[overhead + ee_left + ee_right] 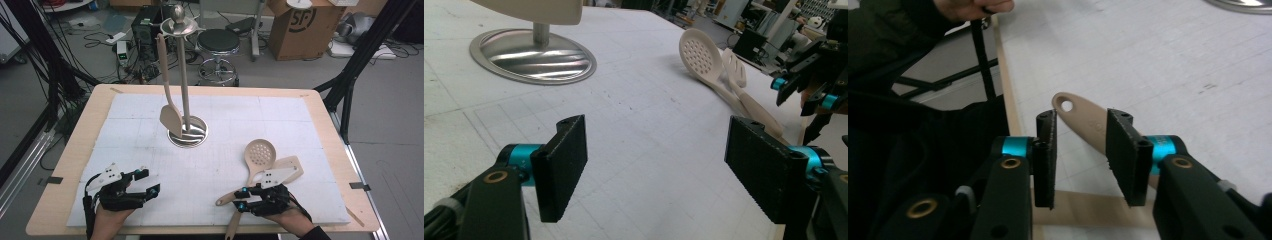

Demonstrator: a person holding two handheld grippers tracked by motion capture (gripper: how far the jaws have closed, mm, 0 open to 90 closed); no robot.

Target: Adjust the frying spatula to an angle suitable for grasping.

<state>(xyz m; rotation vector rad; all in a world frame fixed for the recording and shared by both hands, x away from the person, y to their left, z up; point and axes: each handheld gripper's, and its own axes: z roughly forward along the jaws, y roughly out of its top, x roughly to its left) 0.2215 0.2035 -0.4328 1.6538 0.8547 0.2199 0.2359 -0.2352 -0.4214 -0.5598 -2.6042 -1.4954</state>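
I read the job as hanging the kitchen utensils on the metal stand [186, 75] at the middle of the desk [65, 165]. One is done: a beige spatula [169, 100] already hangs from the stand's top ring, its blade low beside the round base [534, 55].

Two utensils are left. The skimmer [259, 156], the spoon with the round holed head, and the slotted turner [290, 167] lie on the white mat [210, 165] at the near right, crossed over each other, with their handles running back toward me. In the left gripper view they lie touching, side by side.

My right gripper [246, 198] sits over those handles near the desk's front edge. In the right gripper view its fingers [1047, 155] stand narrow but not shut, straddling a beige handle [1083, 120] with a hanging hole at its end. The handle passes close to the right finger, while a clear gap remains on the left, so I judge the grip not yet made. I cannot tell for sure which of the two utensils this handle belongs to.

My left gripper [142, 184] rests at the near left, well apart from everything, its fingers [561, 165] wide with nothing between them.

So roughly a third is done: what remains is closing on this handle, lifting it, hooking it on the ring, then repeating for the last utensil.
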